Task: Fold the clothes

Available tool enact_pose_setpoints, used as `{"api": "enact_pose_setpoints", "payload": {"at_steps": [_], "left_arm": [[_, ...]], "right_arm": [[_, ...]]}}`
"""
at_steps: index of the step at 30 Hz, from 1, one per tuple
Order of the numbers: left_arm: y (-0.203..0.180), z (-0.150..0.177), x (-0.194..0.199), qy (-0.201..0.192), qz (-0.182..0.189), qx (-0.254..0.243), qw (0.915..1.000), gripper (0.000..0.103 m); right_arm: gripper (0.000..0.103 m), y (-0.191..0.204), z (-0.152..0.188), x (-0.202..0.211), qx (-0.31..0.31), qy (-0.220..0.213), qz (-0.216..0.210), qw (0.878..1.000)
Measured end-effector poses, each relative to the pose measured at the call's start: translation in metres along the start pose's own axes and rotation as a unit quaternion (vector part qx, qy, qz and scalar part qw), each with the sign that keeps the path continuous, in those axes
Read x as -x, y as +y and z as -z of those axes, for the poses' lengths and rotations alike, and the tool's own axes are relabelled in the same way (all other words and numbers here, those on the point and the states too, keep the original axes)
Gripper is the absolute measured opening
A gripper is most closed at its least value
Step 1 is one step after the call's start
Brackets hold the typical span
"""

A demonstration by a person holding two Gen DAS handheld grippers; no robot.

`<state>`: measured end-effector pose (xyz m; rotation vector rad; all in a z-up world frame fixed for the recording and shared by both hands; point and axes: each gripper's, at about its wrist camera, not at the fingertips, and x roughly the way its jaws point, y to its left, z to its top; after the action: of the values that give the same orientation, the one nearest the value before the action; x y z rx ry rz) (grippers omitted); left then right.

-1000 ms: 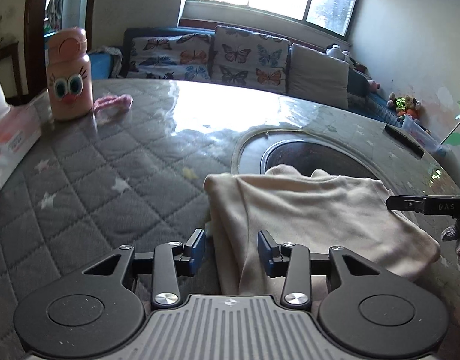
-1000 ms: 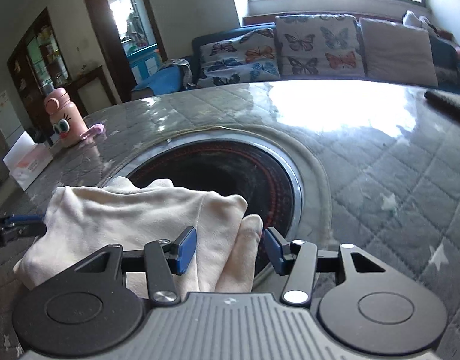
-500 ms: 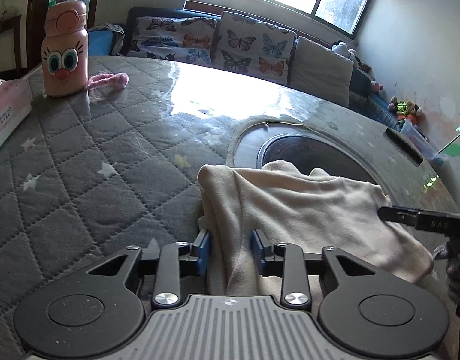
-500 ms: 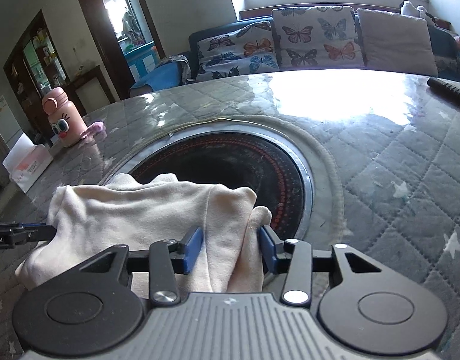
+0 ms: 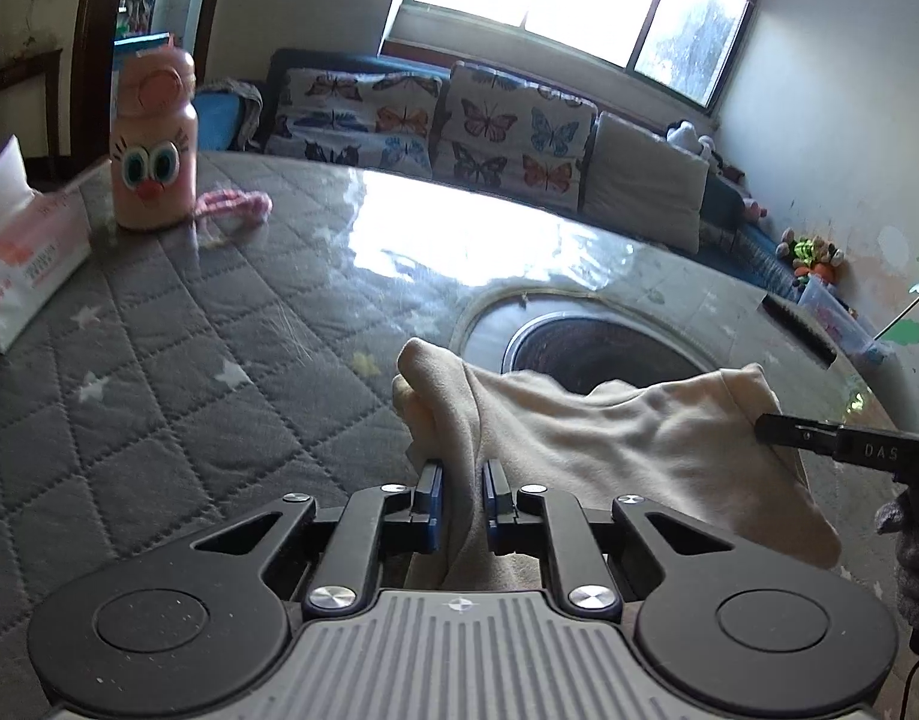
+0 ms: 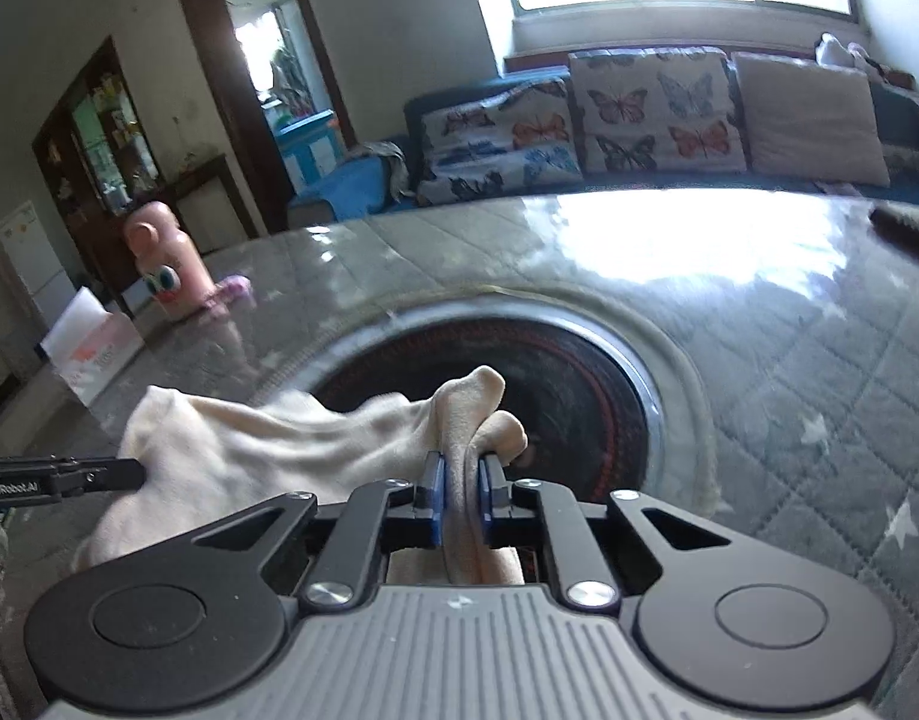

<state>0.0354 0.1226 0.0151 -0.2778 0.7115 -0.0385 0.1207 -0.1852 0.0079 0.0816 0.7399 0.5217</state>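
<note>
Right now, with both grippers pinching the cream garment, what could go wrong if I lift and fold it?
1. The left gripper and right gripper each pinch only a bunched edge of the cream garment, so a corner may slip out.
2. The cloth sags over the round recessed burner and might snag on its rim.

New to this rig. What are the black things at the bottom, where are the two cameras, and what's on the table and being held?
No robot here: a person carries two handheld grippers, each with a fisheye camera looking along its fingers. The black parts are the gripper bodies. The left gripper and right gripper are each shut on an end of the cream garment, lifting it over the quilted grey table. Each view catches the other gripper at its edge. A round recess sits in the table's middle. Also there: a pink bottle and a tissue box.
</note>
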Motion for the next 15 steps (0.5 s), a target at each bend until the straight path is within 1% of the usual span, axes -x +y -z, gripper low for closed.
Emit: {"api": "enact_pose_setpoints", "payload": {"at_steps": [4, 8, 15], "left_arm": [[0.008, -0.002, 0.019, -0.020, -0.007, 0.004, 0.9998, 0.015], [0.028, -0.005, 0.038, -0.039, -0.027, 0.013, 0.9988, 0.015], [0.071, -0.019, 0.065, -0.070, -0.069, 0.034, 0.9946, 0.015]], "right_arm": [[0.010, 0.019, -0.011, 0.002, 0.018, -0.009, -0.017, 1.000], [0.010, 0.044, -0.024, -0.006, 0.038, -0.016, -0.038, 0.998], [0.010, 0.093, -0.047, -0.036, 0.066, -0.018, -0.079, 0.995]]}}
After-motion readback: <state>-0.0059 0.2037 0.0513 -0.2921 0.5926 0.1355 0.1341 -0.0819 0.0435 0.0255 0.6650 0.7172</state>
